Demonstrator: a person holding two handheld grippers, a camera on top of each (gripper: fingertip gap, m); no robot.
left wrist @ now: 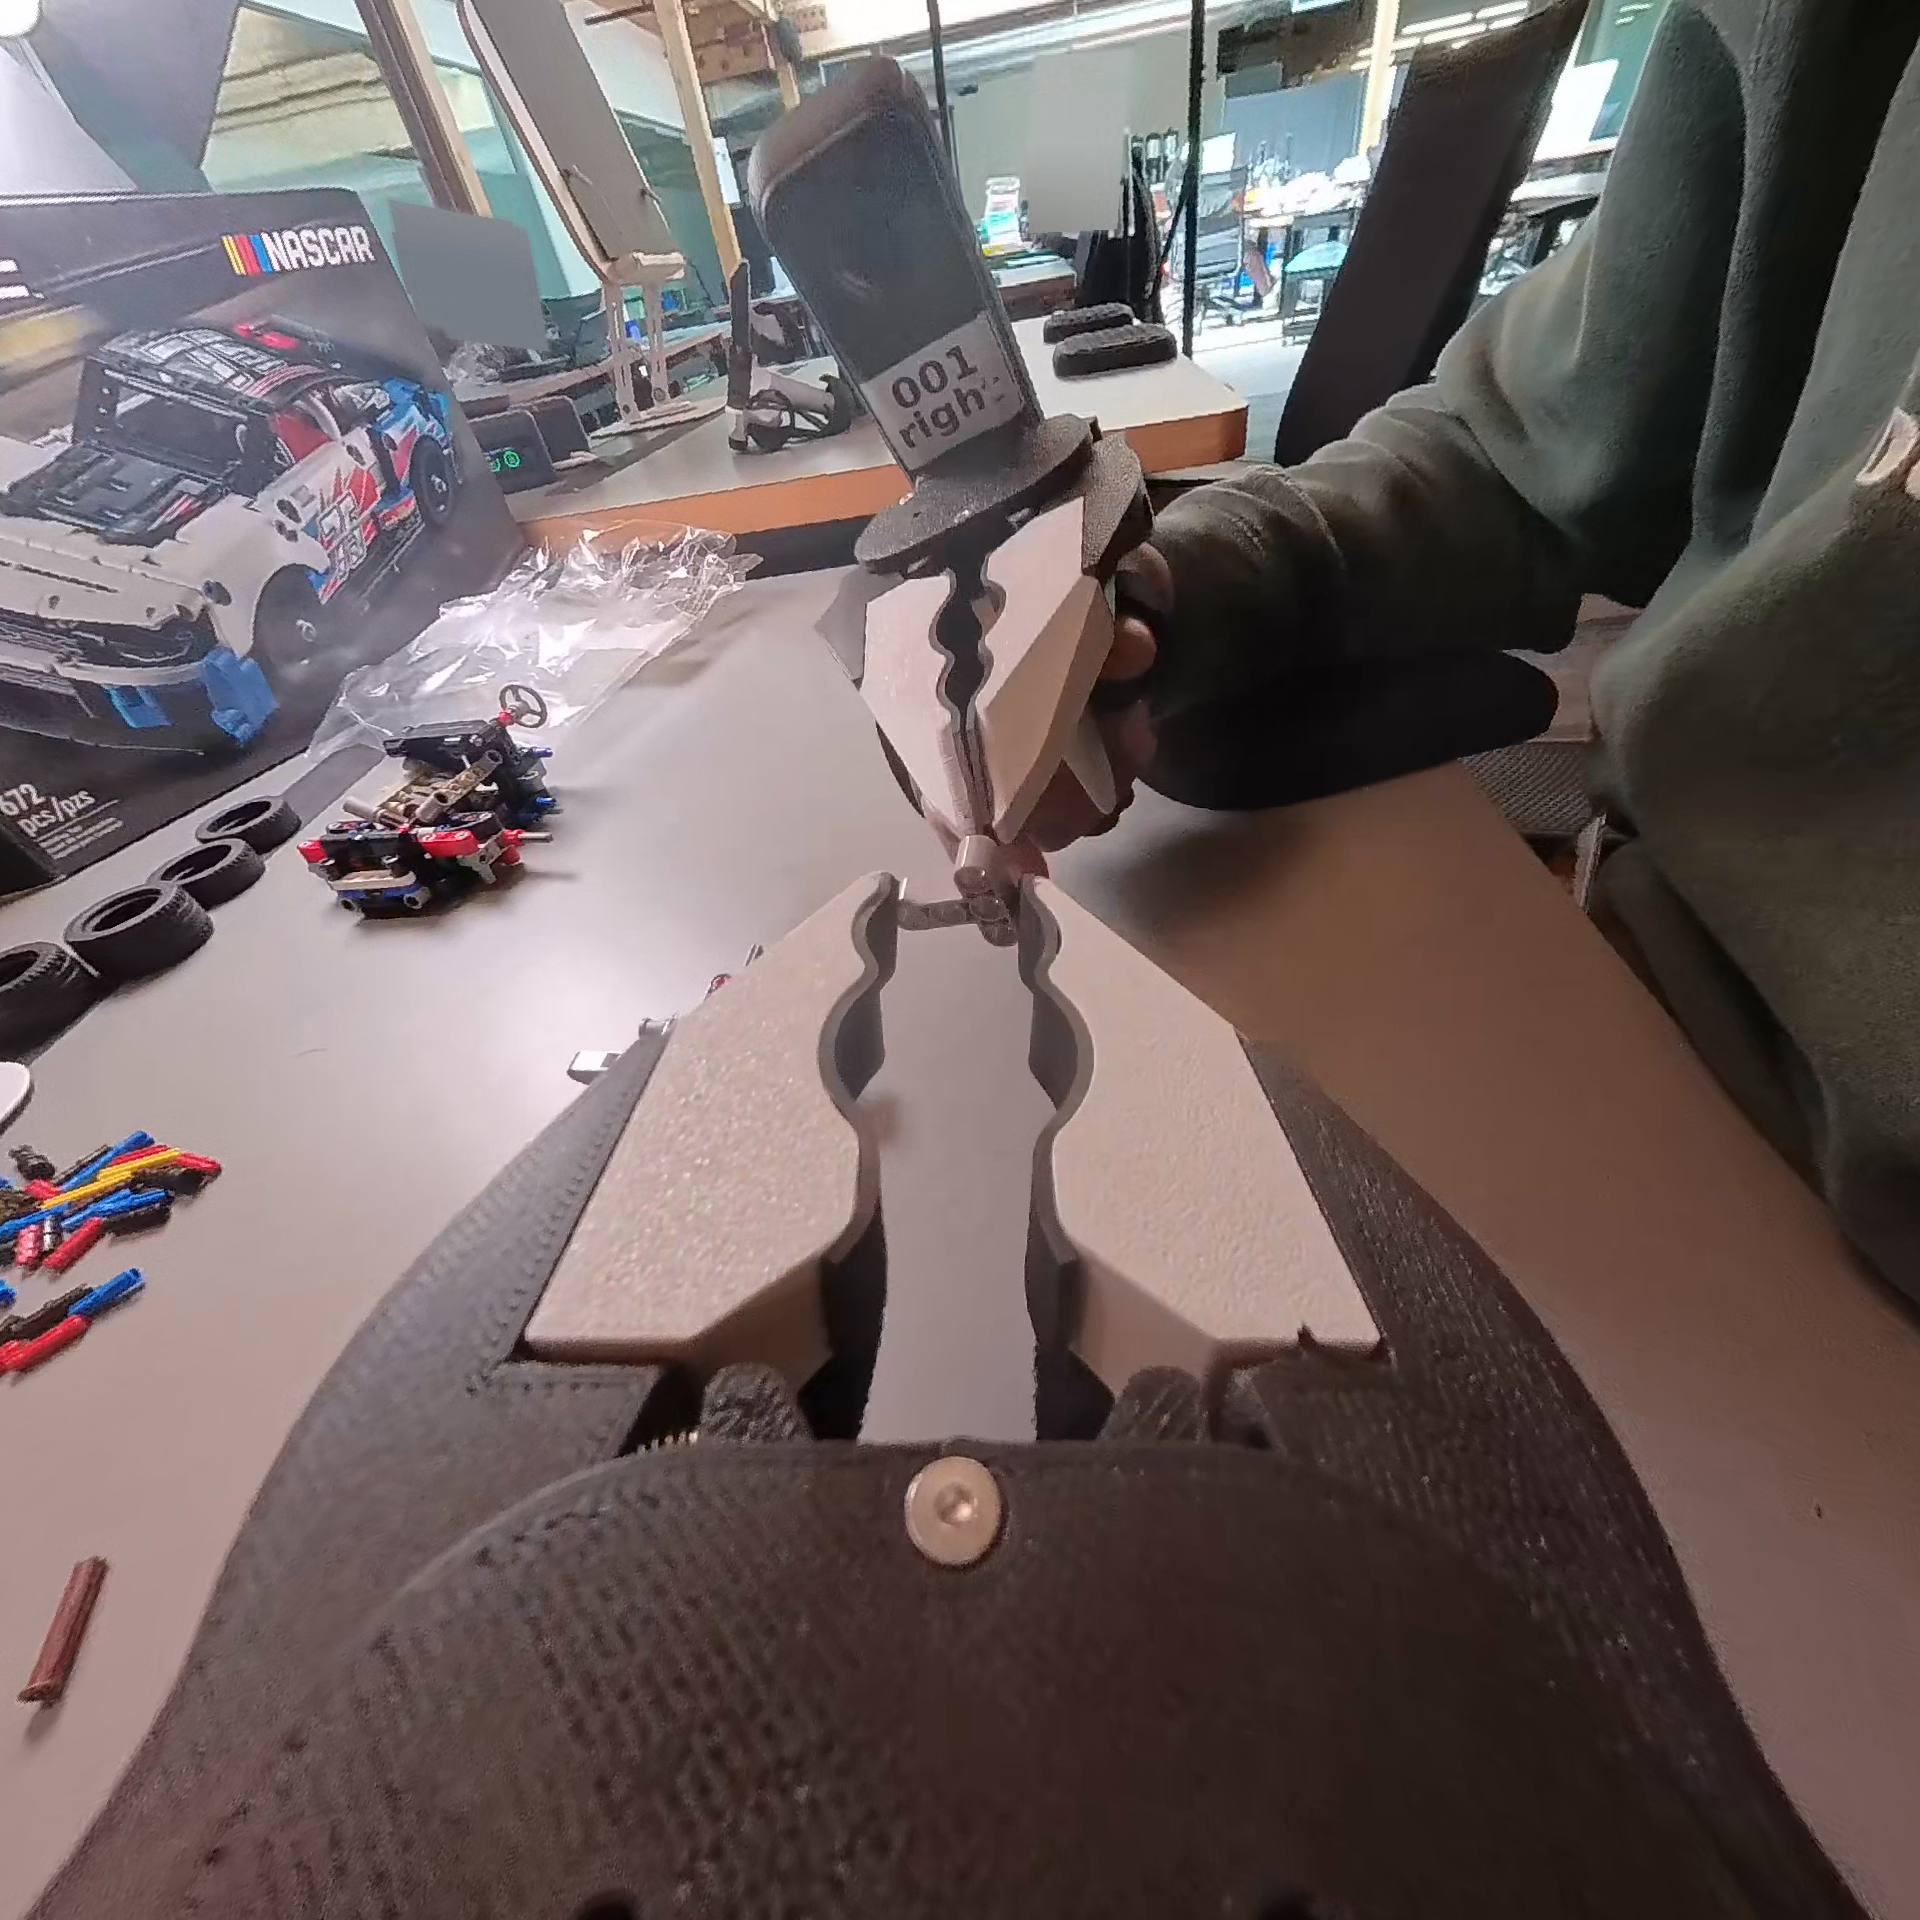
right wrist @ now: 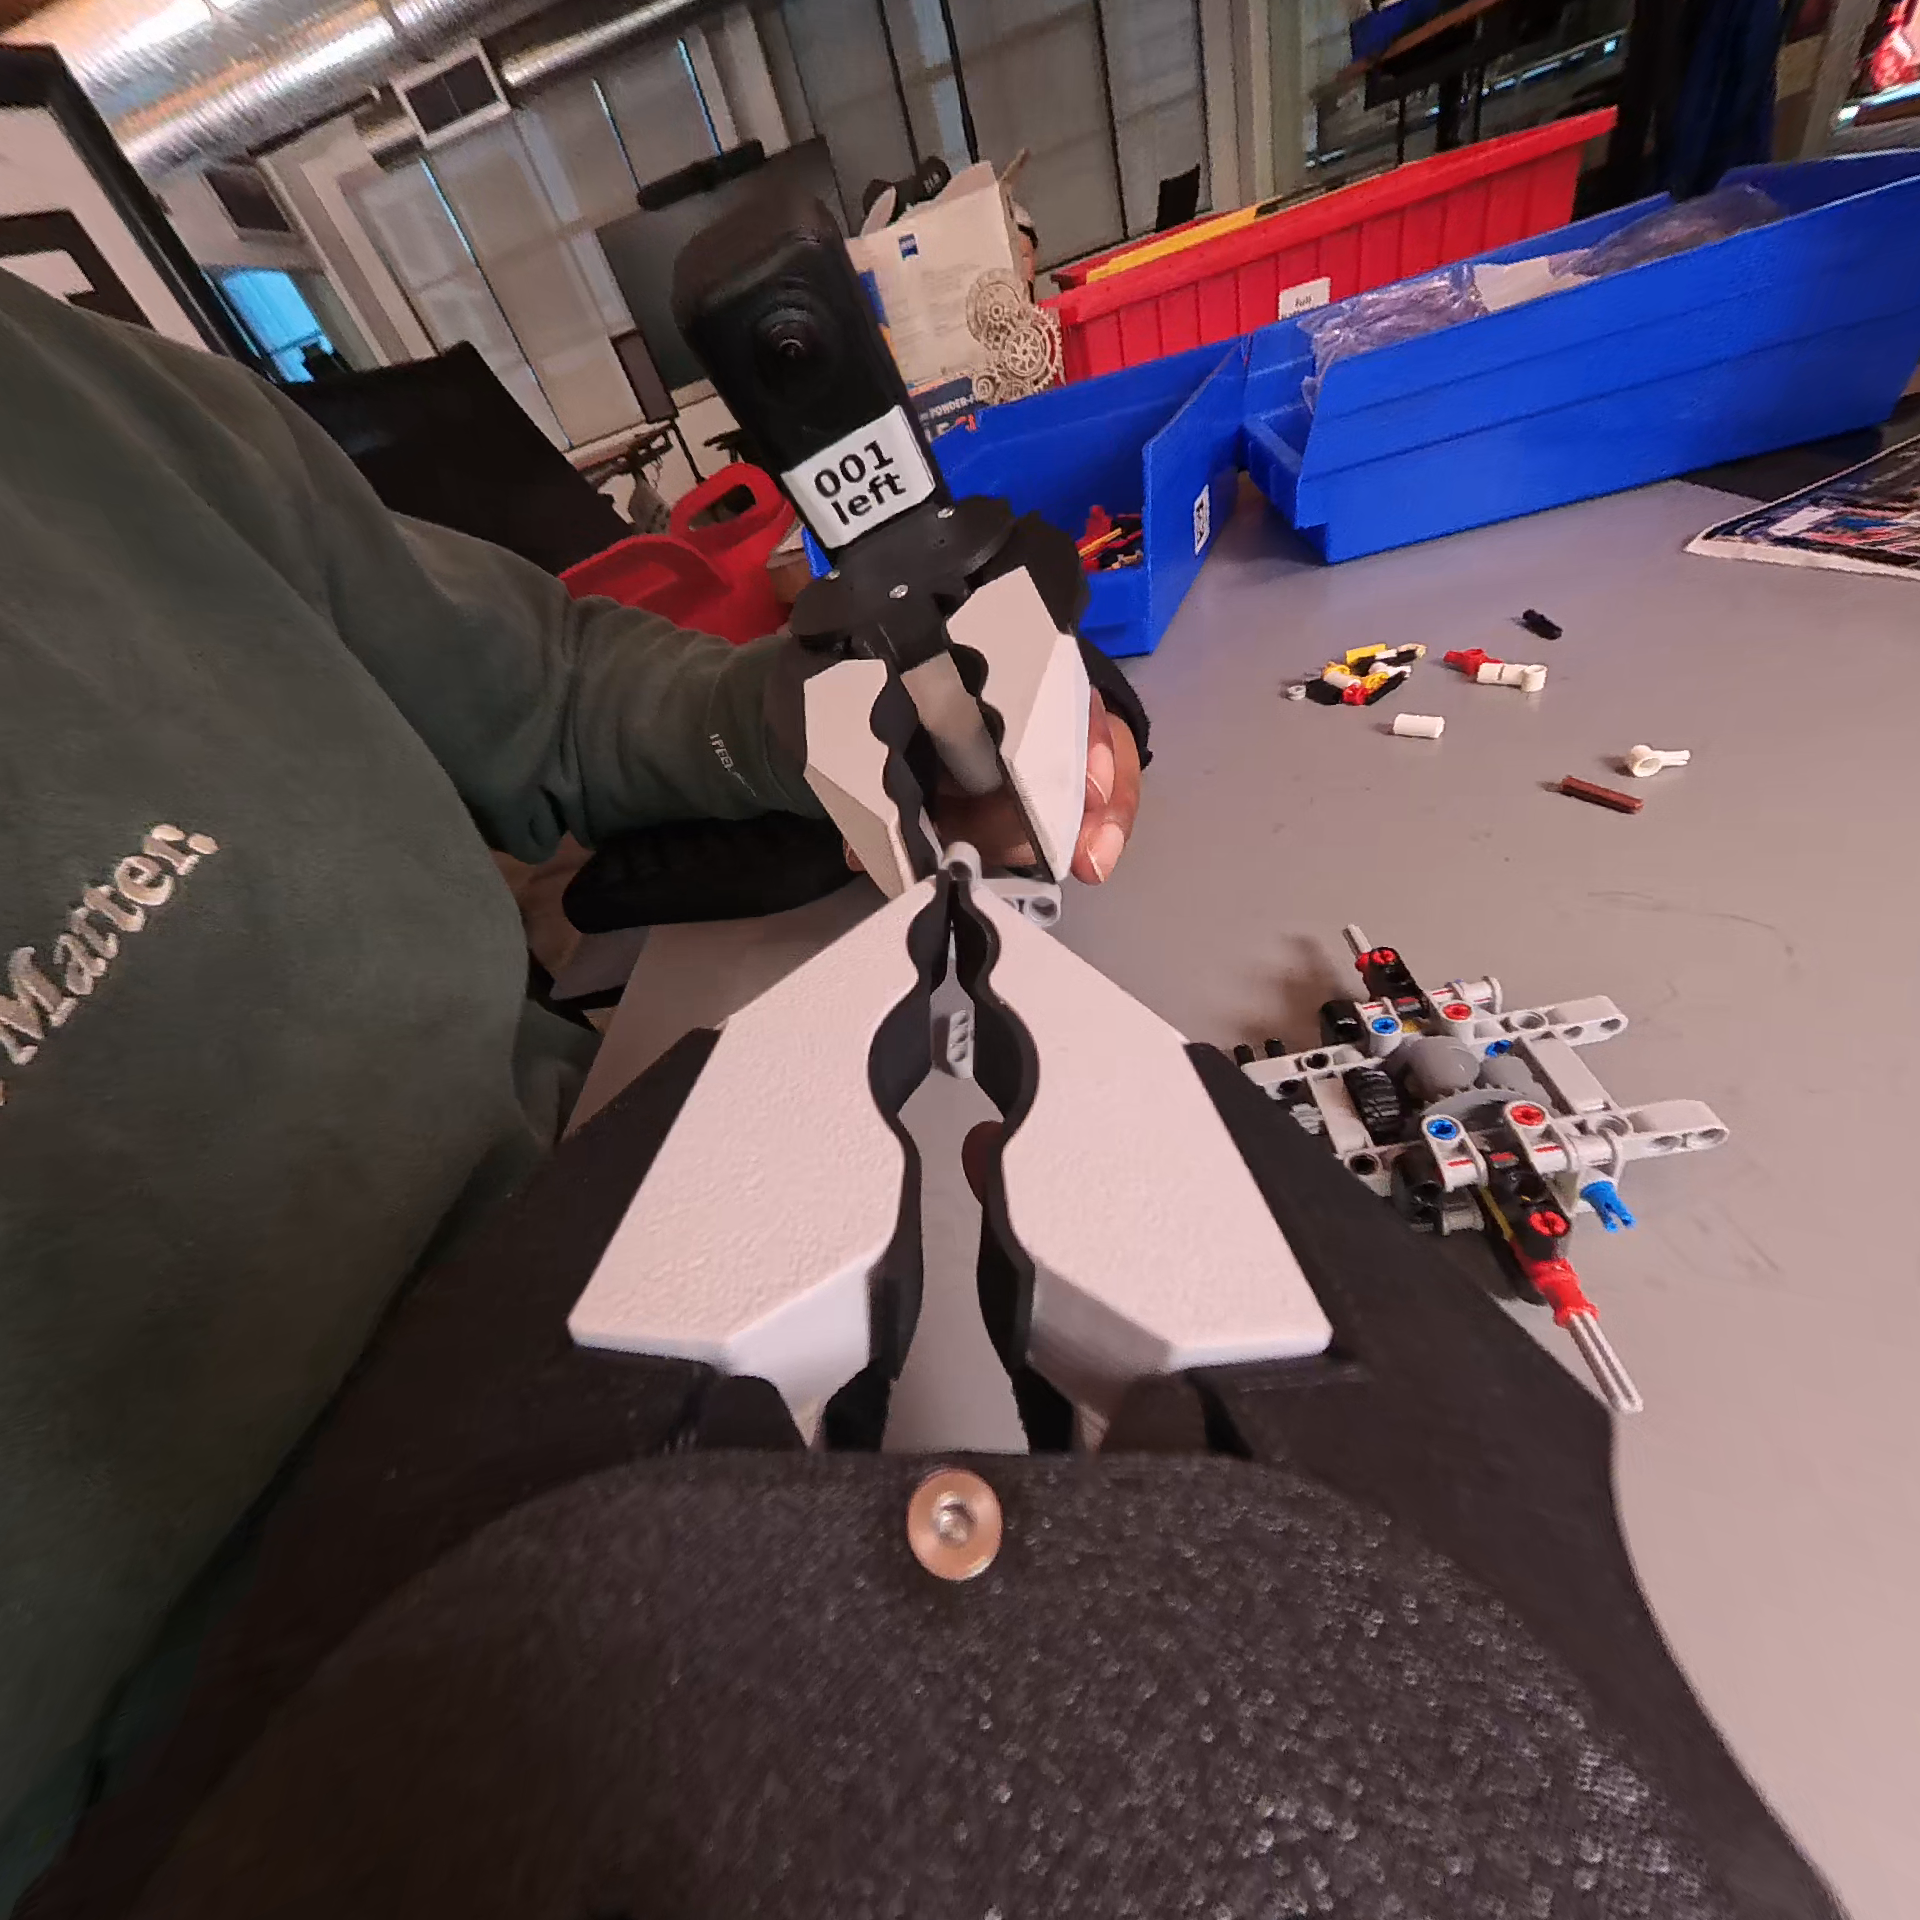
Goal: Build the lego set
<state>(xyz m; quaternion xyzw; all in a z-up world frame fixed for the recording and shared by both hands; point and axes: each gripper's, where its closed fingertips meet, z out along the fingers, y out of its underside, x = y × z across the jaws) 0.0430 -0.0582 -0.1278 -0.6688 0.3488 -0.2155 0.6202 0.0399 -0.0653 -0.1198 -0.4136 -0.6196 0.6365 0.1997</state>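
The left hand-held gripper (left wrist: 961, 902) holds a small grey plastic beam piece with holes (left wrist: 948, 912) across its narrow opening, both fingertips pressing on its ends, above the grey counter (left wrist: 665, 790). The right hand-held gripper (right wrist: 951, 883) is closed on a small grey plastic tube (left wrist: 977, 858) that touches the beam's right end. A half-built black, red and blue brick model (left wrist: 442, 821) lies far left.
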